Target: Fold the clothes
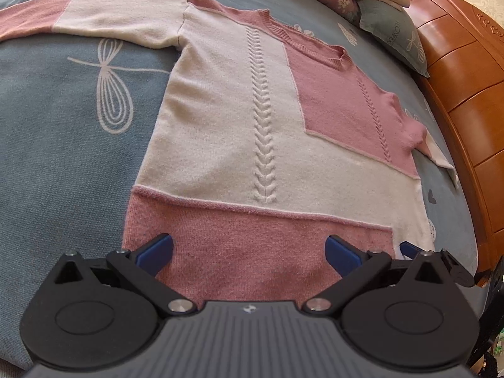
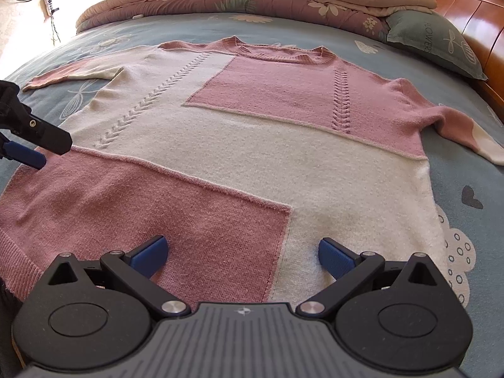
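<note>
While flat, sweater point(image 2: 252, 145) collar away, hem nearest

Bright daylight from far windows, sharp, fisheye-bent edges

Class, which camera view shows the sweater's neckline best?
The right wrist view: the neckline lies nearly head-on, its whole ribbed curve visible. In the left wrist view, it runs slanted and foreshortened.

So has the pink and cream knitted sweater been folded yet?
No, the pink and cream knitted sweater lies flat on the blue bedsheet, both sleeves spread out.
</note>
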`<state>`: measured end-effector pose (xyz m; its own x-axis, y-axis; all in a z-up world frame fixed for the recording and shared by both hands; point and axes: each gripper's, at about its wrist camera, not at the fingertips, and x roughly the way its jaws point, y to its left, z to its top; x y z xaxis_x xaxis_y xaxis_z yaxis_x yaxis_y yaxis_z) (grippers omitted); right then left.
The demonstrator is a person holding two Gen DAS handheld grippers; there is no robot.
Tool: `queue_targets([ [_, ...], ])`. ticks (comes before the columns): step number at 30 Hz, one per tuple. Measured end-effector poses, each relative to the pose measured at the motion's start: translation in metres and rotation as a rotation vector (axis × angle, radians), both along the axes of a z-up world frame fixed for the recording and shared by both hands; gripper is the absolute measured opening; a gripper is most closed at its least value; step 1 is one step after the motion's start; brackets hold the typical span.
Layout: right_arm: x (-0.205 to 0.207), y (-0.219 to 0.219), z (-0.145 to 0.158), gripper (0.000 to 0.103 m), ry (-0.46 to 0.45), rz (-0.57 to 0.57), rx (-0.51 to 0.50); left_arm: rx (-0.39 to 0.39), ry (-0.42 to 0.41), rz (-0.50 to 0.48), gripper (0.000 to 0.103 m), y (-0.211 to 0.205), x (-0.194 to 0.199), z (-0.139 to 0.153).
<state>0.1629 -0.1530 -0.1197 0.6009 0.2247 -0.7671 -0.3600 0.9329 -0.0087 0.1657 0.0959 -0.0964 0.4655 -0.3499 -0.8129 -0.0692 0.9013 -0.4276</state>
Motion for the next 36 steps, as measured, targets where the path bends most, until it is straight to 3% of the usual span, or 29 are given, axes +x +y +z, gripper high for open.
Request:
queue_targets([
  [3,0.001,0.001,0.000,0.103,0.003,-0.001,-0.001,-0.056,-0.012,0.002,0.102,-0.003,-0.016,0.002],
  [6,0.001,0.001,0.000,0.103,0.003,-0.001,-0.003,-0.062,-0.027,-0.022,0.102,-0.014,-0.025,0.005],
  [10,0.000,0.001,0.000,0.103,0.002,0.001,-0.003,-0.069,0.019,-0.008,0.102,-0.018,-0.034,-0.006],
  [13,0.000,0.001,0.000,0.103,-0.001,0.003,-0.005,-0.087,0.033,-0.024,0.102,-0.021,-0.030,-0.001],
  [16,0.000,0.001,0.000,0.103,-0.004,0.004,-0.006,-0.131,-0.012,-0.033,0.102,-0.030,-0.022,0.007],
  [20,-0.001,0.002,-0.001,0.103,-0.008,0.007,-0.008,-0.143,0.008,-0.041,0.102,-0.044,-0.010,-0.006],
  [29,-0.001,0.002,0.001,0.103,0.000,0.018,-0.019,-0.206,0.039,-0.022,0.102,-0.034,-0.038,-0.002],
  [32,-0.002,0.002,0.000,0.103,-0.002,0.018,-0.018,-0.244,-0.018,-0.006,0.102,-0.033,-0.020,0.009],
  [36,-0.002,0.002,-0.001,0.103,-0.005,0.017,-0.016,-0.274,-0.046,-0.056,0.102,-0.056,0.010,0.010],
])
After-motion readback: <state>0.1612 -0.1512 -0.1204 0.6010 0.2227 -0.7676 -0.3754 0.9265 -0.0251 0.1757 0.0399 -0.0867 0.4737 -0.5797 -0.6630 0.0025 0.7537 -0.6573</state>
